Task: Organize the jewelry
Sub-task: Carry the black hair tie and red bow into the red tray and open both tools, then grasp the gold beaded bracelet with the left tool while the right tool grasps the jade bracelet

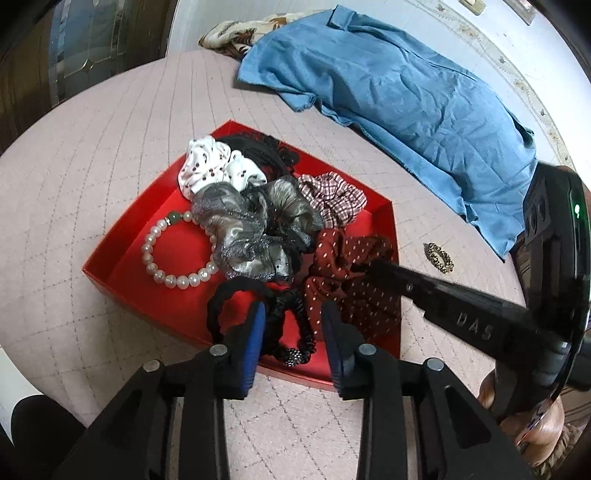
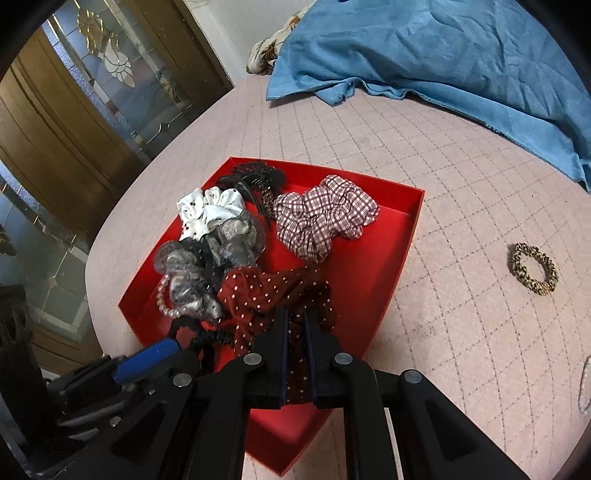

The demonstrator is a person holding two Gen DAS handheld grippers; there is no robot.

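Note:
A red tray (image 1: 122,254) (image 2: 399,236) on the pink table holds a pearl bracelet (image 1: 177,280), white, grey (image 1: 251,229) and checked (image 2: 325,218) scrunchies, a dark red dotted scrunchie (image 1: 351,280) (image 2: 266,291) and black hair ties (image 1: 291,321). My left gripper (image 1: 293,325) is open over the tray's near edge, straddling the black ties. My right gripper (image 2: 295,325) is shut on the dark red dotted scrunchie inside the tray; it also shows in the left wrist view (image 1: 364,267). A leopard-print hair tie (image 1: 439,257) (image 2: 533,268) lies on the table right of the tray.
A blue cloth (image 1: 399,85) (image 2: 424,48) and a patterned fabric (image 1: 236,33) lie at the table's far side. A wooden glass-panelled door (image 2: 85,110) stands to the left. A thin bangle (image 2: 583,384) shows at the right edge.

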